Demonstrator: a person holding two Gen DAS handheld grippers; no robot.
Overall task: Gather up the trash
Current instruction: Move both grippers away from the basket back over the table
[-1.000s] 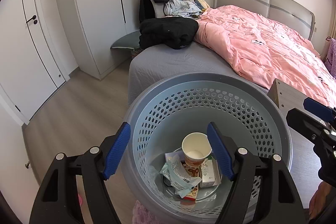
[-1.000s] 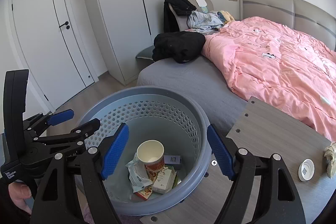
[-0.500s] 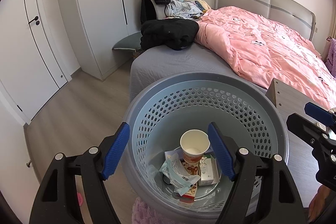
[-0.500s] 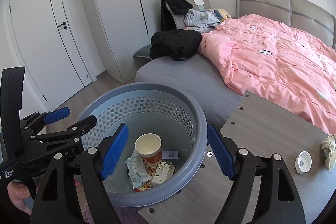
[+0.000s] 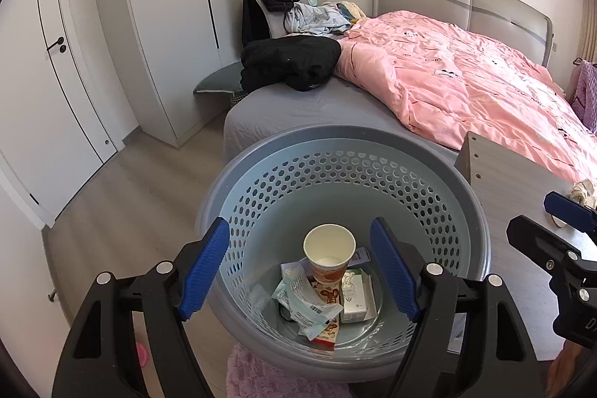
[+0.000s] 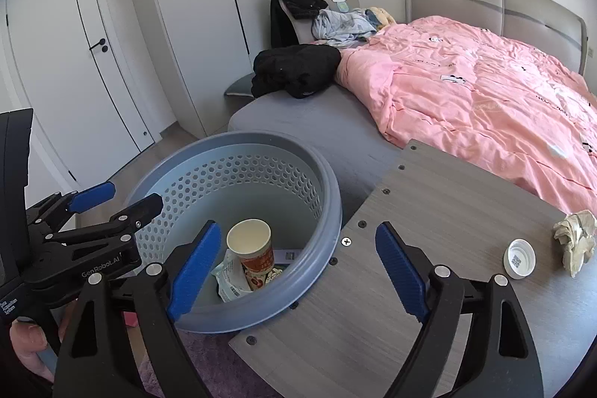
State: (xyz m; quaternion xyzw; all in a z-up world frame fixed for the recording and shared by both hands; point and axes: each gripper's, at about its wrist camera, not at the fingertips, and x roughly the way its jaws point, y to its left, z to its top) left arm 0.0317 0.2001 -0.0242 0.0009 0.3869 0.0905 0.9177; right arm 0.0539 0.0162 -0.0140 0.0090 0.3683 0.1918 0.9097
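A grey-blue perforated trash basket [image 5: 474,211] [image 6: 328,189] stands on the floor beside a wooden table [image 6: 440,234]. Inside it lie a paper cup [image 5: 329,250] [image 6: 250,245], a plastic wrapper [image 5: 302,301] and a small white box [image 5: 354,297]. On the table lie a crumpled tissue [image 6: 574,237] and a white bottle cap [image 6: 518,258]. My left gripper [image 5: 300,271] is open and empty above the basket. My right gripper [image 6: 296,267] is open and empty over the basket's rim and the table's near corner.
A bed [image 5: 317,107] with a pink quilt [image 5: 485,88] and a black garment [image 5: 291,62] lies behind the basket. White wardrobes and a door [image 6: 74,62] line the left wall. A purple rug [image 5: 261,375] lies under the basket.
My right gripper has swung right, bringing more of the table, the cap and the tissue into view. My left gripper has drawn back slightly from the basket.
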